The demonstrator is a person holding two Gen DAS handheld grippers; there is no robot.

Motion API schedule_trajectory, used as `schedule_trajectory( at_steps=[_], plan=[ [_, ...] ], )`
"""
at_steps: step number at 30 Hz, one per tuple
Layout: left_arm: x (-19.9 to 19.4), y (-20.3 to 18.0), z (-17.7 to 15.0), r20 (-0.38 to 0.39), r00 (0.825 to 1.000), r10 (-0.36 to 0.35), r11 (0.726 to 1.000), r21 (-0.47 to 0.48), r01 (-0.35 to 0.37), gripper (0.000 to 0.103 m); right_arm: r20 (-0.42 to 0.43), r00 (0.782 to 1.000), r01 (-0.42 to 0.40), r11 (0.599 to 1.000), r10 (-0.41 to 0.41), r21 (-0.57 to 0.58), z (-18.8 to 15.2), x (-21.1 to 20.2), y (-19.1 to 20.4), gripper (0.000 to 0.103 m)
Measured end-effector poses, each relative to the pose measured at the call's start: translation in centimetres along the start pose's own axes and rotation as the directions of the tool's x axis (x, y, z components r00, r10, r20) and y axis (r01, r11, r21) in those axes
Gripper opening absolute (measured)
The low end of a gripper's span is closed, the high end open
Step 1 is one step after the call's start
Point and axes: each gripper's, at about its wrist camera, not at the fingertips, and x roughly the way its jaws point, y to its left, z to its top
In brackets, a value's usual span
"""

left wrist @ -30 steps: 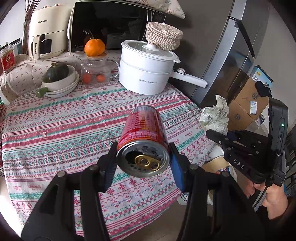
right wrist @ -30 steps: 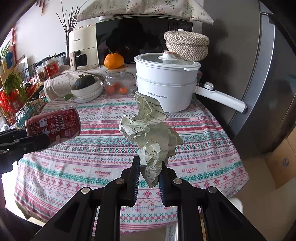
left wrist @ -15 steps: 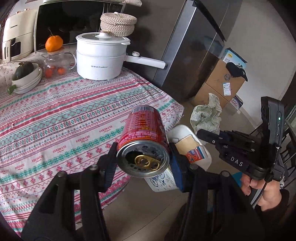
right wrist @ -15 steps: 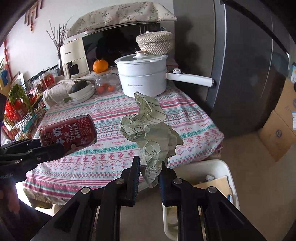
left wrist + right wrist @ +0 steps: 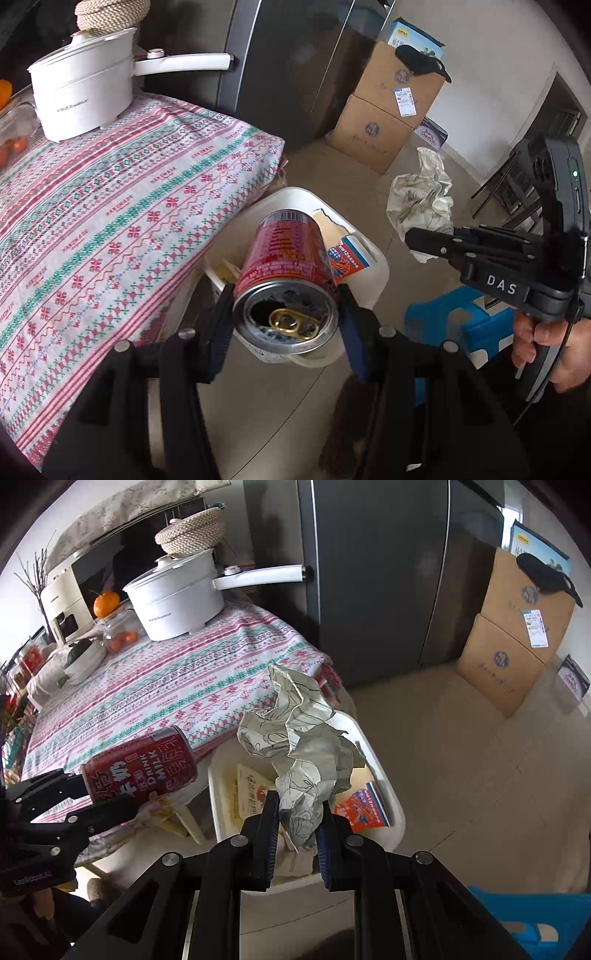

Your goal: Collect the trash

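My left gripper (image 5: 286, 317) is shut on a red drink can (image 5: 286, 273), its opened top facing the camera. It hangs above a white trash bin (image 5: 373, 269) on the floor beside the table. My right gripper (image 5: 295, 821) is shut on a crumpled sheet of pale paper (image 5: 299, 738), held over the same white trash bin (image 5: 388, 797). The bin holds cartons and paper scraps. In the right wrist view the red drink can (image 5: 138, 770) shows at the left in the left gripper (image 5: 92, 797). The crumpled paper (image 5: 421, 201) and right gripper (image 5: 417, 238) appear at the right of the left wrist view.
A table with a patterned cloth (image 5: 110, 206) stands left of the bin, bearing a white pot (image 5: 81, 92). A dark refrigerator (image 5: 388, 572) and stacked cardboard boxes (image 5: 517, 635) stand behind. A blue stool (image 5: 461, 321) sits on the floor at the right.
Both grippers have swung right, off the table, and down over the white bin. The can and the paper stay gripped as before.
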Motion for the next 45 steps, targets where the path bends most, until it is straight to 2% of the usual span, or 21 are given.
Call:
schedule_trajectory(
  at_steps=[7,15,19,23,29,36,39,40,41,43,45],
  plan=[
    [4.0,-1.6,-0.2,-0.039,0.999,-0.011,1.000,0.028,0.012,0.054,-0.044,0.999,0.011,0.997,-0.007,0.074,-0.9,0.2,-3.5,0.019],
    [5.4,-2.2,0.0,-0.054,0.999,-0.003,0.998,0.056,0.006,0.056,-0.077,0.997,0.002,0.996,0.005,0.091,-1.2,0.7,-4.1,0.019],
    [3.9,-1.2,0.3,-0.043,0.999,0.004,1.000,0.006,-0.004,0.074,-0.079,0.997,-0.004,0.996,0.011,0.089,-0.9,0.9,-3.6,0.019],
    [2.0,0.5,0.1,-0.055,0.998,0.040,0.998,-0.055,-0.043,0.083,-0.093,0.996,-0.008,0.997,0.016,0.083,-0.6,1.4,-3.1,0.019],
    [-0.6,3.1,-0.4,-0.058,0.987,0.149,0.983,-0.097,-0.154,0.095,-0.177,0.984,0.003,0.995,0.014,0.096,-0.4,3.6,-2.7,0.020],
    [-2.4,5.1,-1.4,-0.059,0.973,0.222,0.966,-0.121,-0.228,0.099,-0.265,0.964,0.029,0.993,0.002,0.112,0.2,6.7,-2.2,0.020],
    [-2.9,5.7,-1.7,-0.062,0.968,0.243,0.960,-0.127,-0.250,0.100,-0.282,0.959,0.038,0.991,0.000,0.129,0.6,7.7,-2.0,0.026],
    [-3.0,5.8,-1.8,-0.062,0.966,0.250,0.958,-0.130,-0.256,0.101,-0.287,0.958,0.037,0.989,0.005,0.141,0.7,7.9,-1.9,0.034],
    [-3.1,6.0,-1.8,-0.062,0.965,0.256,0.956,-0.134,-0.262,0.102,-0.286,0.958,0.035,0.987,0.011,0.155,0.8,8.0,-1.8,0.050],
    [-3.4,6.3,-1.9,-0.060,0.962,0.268,0.951,-0.143,-0.274,0.102,-0.266,0.964,0.029,0.985,0.017,0.171,1.0,7.7,-1.6,0.068],
    [-3.7,6.6,-2.0,-0.059,0.957,0.284,0.945,-0.154,-0.289,0.102,-0.240,0.970,0.017,0.986,0.023,0.164,1.2,7.1,-1.2,0.072]
  ],
)
